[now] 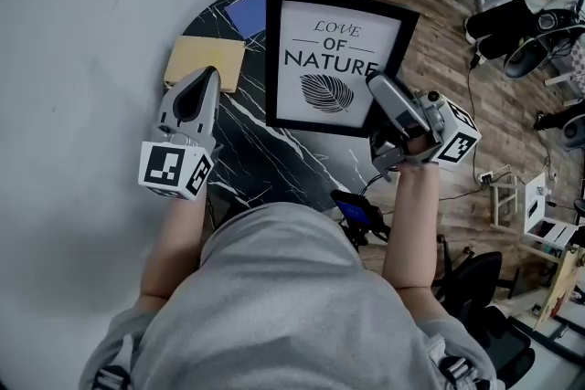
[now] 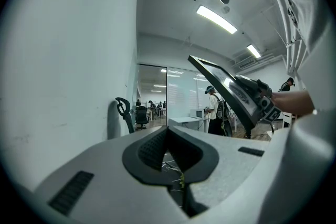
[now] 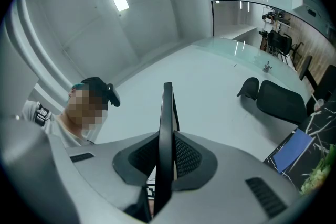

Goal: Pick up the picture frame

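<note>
Right gripper view showed the picture frame (image 3: 167,128) edge-on, with the right gripper (image 3: 167,157) clamped narrow on its rim. Only the head view showed the printed face: the frame was held above the black marble table (image 1: 265,160), gripped at its 3 o'clock edge. The left gripper (image 1: 203,79) sat at 9 o'clock, jaws together, empty. A tan pad (image 1: 206,61) and a blue sheet (image 1: 245,12) lay on the table. Wood floor (image 1: 439,23) was at 2 o'clock.

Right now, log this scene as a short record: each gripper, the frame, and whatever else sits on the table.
right gripper: jaws clamped on the right edge of the picture frame
picture frame: held up off the table, tilted, print facing the person
left gripper: jaws together, empty, apart from the frame
also on table: tan pad, blue sheet
task state: frame picked up
</note>
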Demonstrator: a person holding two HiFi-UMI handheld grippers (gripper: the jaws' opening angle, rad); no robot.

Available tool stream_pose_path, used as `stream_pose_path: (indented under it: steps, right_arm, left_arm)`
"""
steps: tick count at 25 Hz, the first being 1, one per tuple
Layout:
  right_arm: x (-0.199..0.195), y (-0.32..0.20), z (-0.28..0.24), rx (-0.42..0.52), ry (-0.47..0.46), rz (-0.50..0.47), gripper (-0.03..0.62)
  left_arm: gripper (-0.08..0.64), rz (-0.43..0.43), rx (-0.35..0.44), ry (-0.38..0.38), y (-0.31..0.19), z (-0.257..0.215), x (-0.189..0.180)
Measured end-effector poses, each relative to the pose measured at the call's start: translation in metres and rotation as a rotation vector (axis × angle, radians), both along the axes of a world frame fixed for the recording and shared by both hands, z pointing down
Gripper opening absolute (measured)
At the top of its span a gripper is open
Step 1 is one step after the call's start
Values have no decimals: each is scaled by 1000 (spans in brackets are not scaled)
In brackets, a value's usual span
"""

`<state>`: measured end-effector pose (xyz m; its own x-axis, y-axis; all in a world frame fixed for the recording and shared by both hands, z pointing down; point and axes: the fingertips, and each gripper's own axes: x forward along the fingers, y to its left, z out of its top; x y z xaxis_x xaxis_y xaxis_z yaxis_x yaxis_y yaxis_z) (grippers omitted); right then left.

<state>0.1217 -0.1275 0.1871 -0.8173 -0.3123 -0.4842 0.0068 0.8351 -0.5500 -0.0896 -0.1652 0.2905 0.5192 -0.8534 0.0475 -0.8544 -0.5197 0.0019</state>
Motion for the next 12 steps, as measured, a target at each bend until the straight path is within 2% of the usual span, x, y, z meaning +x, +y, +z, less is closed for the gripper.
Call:
stream_pose_path:
  steps: [12]
  right_arm:
    - [0, 0, 0, 9, 8, 0, 72]
  left_arm:
    - [7, 2, -2, -4, -2, -1, 1]
